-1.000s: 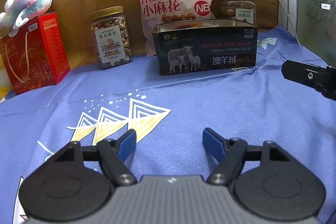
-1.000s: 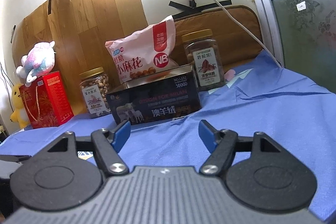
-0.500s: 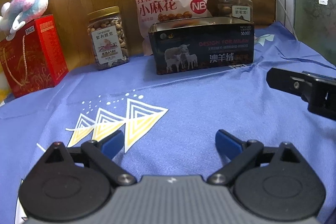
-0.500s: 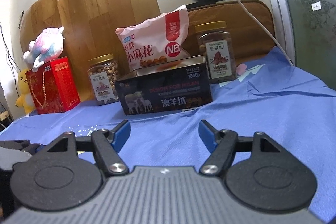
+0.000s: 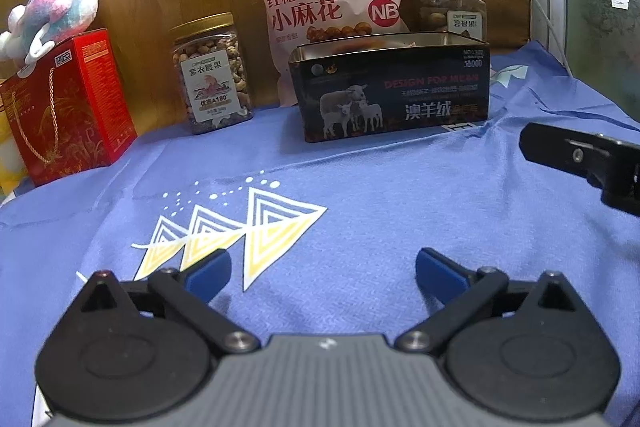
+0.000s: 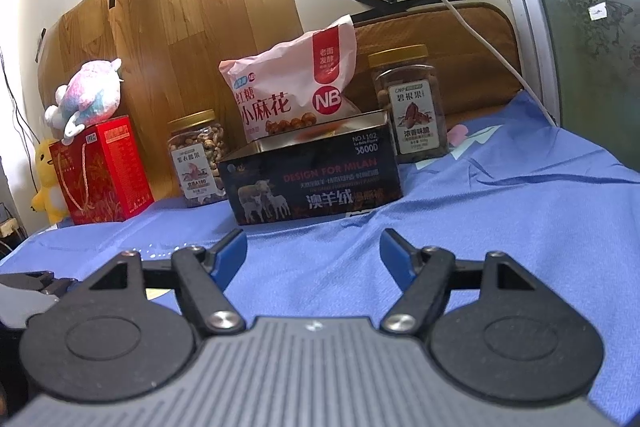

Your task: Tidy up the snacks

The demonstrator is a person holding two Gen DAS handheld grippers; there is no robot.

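An open black tin (image 5: 390, 89) (image 6: 312, 179) with sheep pictures stands on the blue cloth. Behind it leans a pink snack bag (image 5: 328, 11) (image 6: 294, 91). A nut jar with a gold lid (image 5: 212, 73) (image 6: 196, 157) stands left of the tin. A second jar (image 5: 452, 9) (image 6: 412, 107) stands behind the tin's right end. My left gripper (image 5: 323, 273) is open and empty, low over the cloth well in front of the tin. My right gripper (image 6: 313, 253) is open and empty, in front of the tin.
A red gift box (image 5: 66, 107) (image 6: 102, 171) with a plush toy (image 5: 60, 11) on top stands at the left. A yellow plush (image 6: 48, 179) sits beside it. A wooden board (image 6: 180, 39) and a white cable (image 6: 460, 15) are behind. The right gripper's body (image 5: 584, 159) shows in the left wrist view.
My left gripper's jaws have opened wider. Both grippers have shifted a little relative to the tin; the right gripper's body moved leftward in the left wrist view.
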